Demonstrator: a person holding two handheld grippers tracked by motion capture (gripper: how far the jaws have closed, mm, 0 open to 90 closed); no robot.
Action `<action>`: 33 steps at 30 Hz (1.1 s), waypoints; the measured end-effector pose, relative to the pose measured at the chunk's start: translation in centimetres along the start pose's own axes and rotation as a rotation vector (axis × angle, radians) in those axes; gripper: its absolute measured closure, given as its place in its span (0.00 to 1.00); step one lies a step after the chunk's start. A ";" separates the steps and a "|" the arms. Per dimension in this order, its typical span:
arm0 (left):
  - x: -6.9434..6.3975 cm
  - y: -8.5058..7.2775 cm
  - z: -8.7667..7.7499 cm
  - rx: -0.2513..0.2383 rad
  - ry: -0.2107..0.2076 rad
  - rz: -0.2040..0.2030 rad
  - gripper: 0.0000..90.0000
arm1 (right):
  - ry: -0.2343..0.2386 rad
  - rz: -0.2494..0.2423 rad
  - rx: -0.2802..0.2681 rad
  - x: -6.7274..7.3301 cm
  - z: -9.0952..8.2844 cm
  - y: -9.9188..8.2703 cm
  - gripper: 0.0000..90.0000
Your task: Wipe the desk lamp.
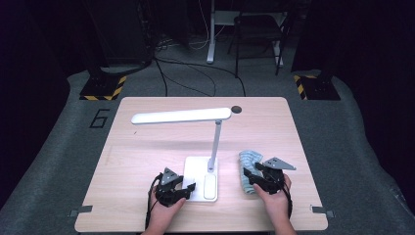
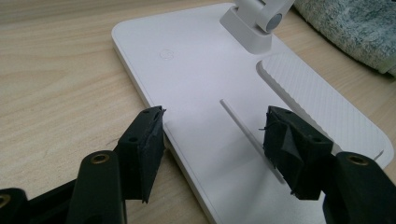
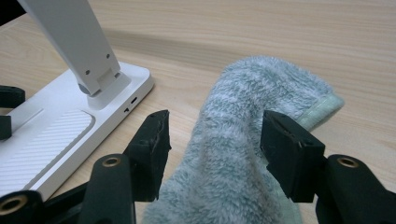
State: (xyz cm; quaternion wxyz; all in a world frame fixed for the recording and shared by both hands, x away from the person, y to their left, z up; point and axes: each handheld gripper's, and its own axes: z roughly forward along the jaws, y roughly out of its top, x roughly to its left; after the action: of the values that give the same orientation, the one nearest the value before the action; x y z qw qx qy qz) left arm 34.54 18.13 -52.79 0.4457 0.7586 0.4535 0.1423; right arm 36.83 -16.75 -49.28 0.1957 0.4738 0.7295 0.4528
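Between right claw jaws, unclamped, grey towel

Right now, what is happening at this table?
A person works at a light wooden table with two handheld grippers. The right gripper stands open around a fluffy grey-green cloth, not pinching it. The left gripper is open over the flat base of a white desk lamp.

Two hand-held grippers flank a white desk lamp on a pale wooden table

The left gripper sits at the lamp's flat white base; the right gripper rests over a crumpled grey-green fleecy cloth just right of the base, and the long lamp head reaches left above the table
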 end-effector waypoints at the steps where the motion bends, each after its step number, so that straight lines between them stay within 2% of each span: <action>1: 0.0 0.0 0.0 0.001 0.001 0.001 0.42 | -0.001 0.003 0.001 0.1 -0.2 0.0 0.47; 2: 0.1 0.1 -0.1 0.017 0.000 0.028 0.41 | 0.002 -0.001 -0.003 0.1 -0.3 0.0 0.47; 3: 0.1 0.2 -0.1 0.018 -0.001 0.033 0.42 | 0.005 0.008 -0.010 0.3 -0.5 0.1 0.47; 4: 0.0 0.2 0.0 0.005 -0.002 0.023 0.42 | 0.010 0.012 -0.015 0.4 -0.6 0.2 0.47; 6: 0.2 0.4 -0.2 0.011 -0.013 0.021 0.42 | 0.021 0.011 -0.026 0.8 -0.9 0.5 0.47; 7: 0.1 0.4 -0.2 -0.006 -0.019 0.003 0.42 | 0.032 0.005 -0.026 1.1 -1.0 0.7 0.47; 9: 0.2 0.6 -0.4 -0.007 -0.030 0.007 0.42 | 0.044 -0.021 -0.023 1.6 -0.9 1.4 0.47; 10: 0.1 0.6 -0.4 -0.023 -0.035 -0.006 0.42 | 0.055 -0.031 -0.024 1.8 -0.9 1.8 0.47; 12: 0.2 0.7 -0.5 -0.022 -0.042 0.004 0.42 | 0.078 -0.025 -0.029 2.4 -0.7 2.5 0.47; 19: 0.4 1.0 -1.0 -0.033 -0.052 0.017 0.42 | 0.156 -0.058 -0.048 4.5 0.7 4.9 0.49; 20: 0.5 1.1 -1.2 -0.022 -0.056 0.024 0.42 | 0.159 -0.068 -0.051 4.7 0.9 5.3 0.49; 22: 0.6 1.1 -1.1 -0.036 -0.044 0.026 0.42 | 0.172 -0.073 -0.057 5.4 1.3 5.9 0.50; 26: 1.0 1.2 -1.2 -0.031 -0.044 0.015 0.42 | 0.186 -0.100 -0.059 6.5 2.0 6.9 0.51; 28: 1.1 1.3 -1.4 -0.026 -0.054 0.012 0.42 | 0.193 -0.114 -0.058 7.0 2.3 7.4 0.51; 33: 1.5 1.4 -1.7 -0.030 -0.047 0.009 0.42 | 0.198 -0.128 -0.055 7.9 3.2 7.9 0.52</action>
State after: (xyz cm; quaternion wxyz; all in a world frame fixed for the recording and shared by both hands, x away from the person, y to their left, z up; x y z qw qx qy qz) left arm 35.15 20.00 -50.98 0.4669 0.7570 0.4372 0.1332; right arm 39.44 -7.31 -43.07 0.1642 0.3736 0.7614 0.5037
